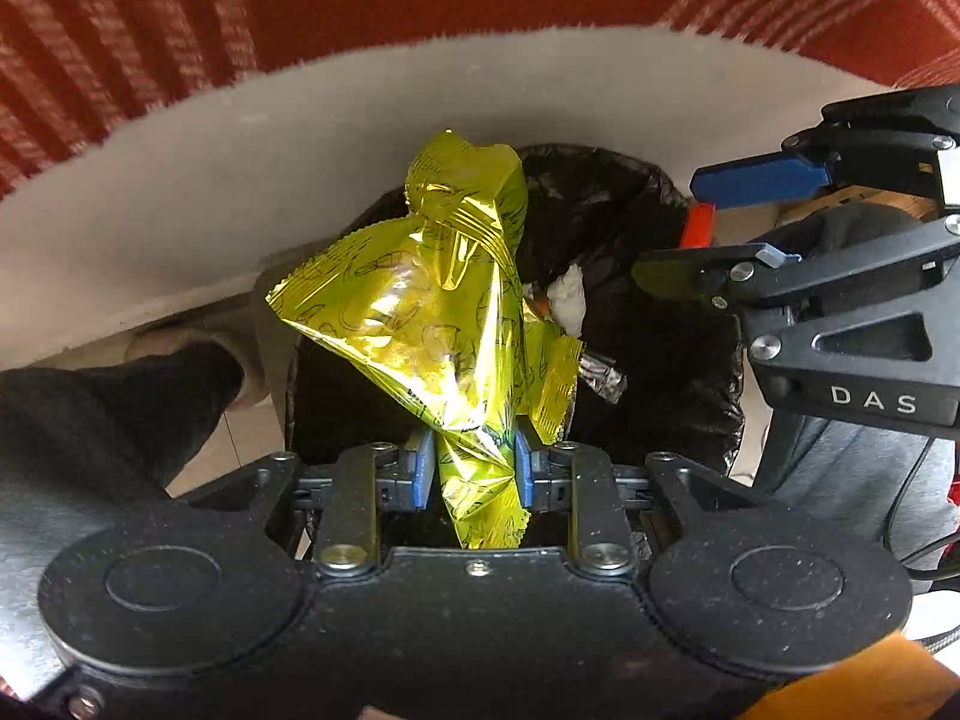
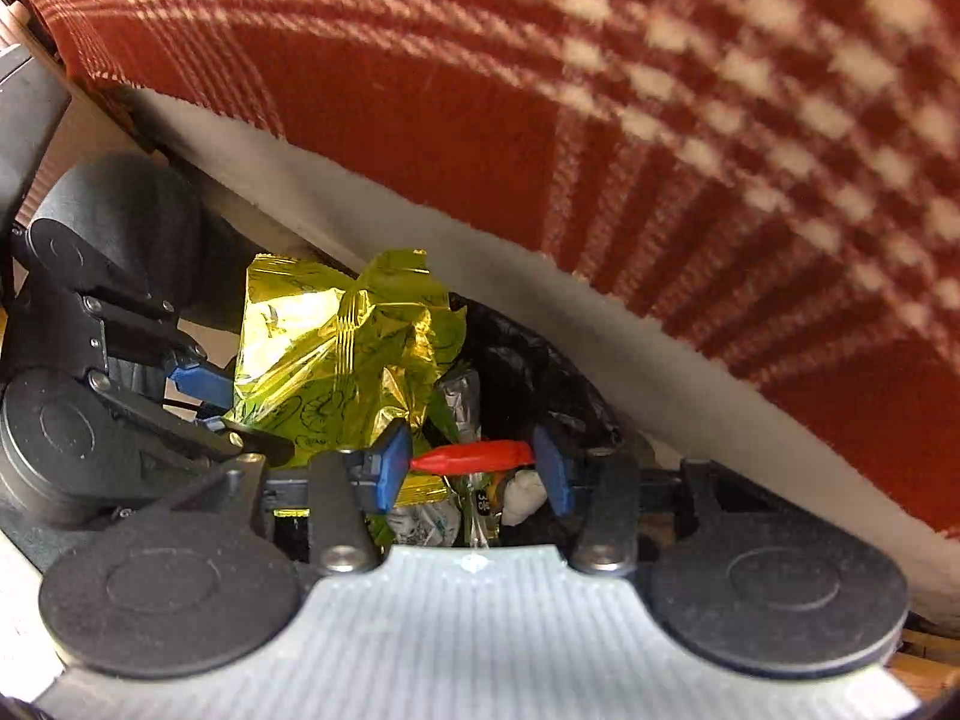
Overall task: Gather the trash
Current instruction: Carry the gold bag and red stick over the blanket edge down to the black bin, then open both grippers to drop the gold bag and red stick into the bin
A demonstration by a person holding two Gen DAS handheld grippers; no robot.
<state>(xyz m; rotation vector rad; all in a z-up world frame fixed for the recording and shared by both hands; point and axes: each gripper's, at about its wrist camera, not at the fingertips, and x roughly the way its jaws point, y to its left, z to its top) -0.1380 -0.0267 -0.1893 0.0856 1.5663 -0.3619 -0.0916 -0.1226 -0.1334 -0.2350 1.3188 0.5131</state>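
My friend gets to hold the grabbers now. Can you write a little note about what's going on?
Left gripper: shut on the yellow wrapper, held over the trash bin.
Right gripper: shut on a small red piece, also at the bin, beside the left one.
Bin: black-lined, next to the white-edged red plaid blanket; crumpled tissue and foil scraps already lie inside.
Done: both pieces picked up and brought to the bin.
Left: open both grippers so the wrapper and red piece drop in. Any other trash is out of view.

the right gripper point(image 2: 474, 468) pinches a small red piece point(image 2: 474, 457) between its blue pads. beside it, the left gripper point(image 2: 210, 402) holds a crumpled yellow wrapper point(image 2: 336, 360) over the black-lined bin point(image 2: 540, 372)
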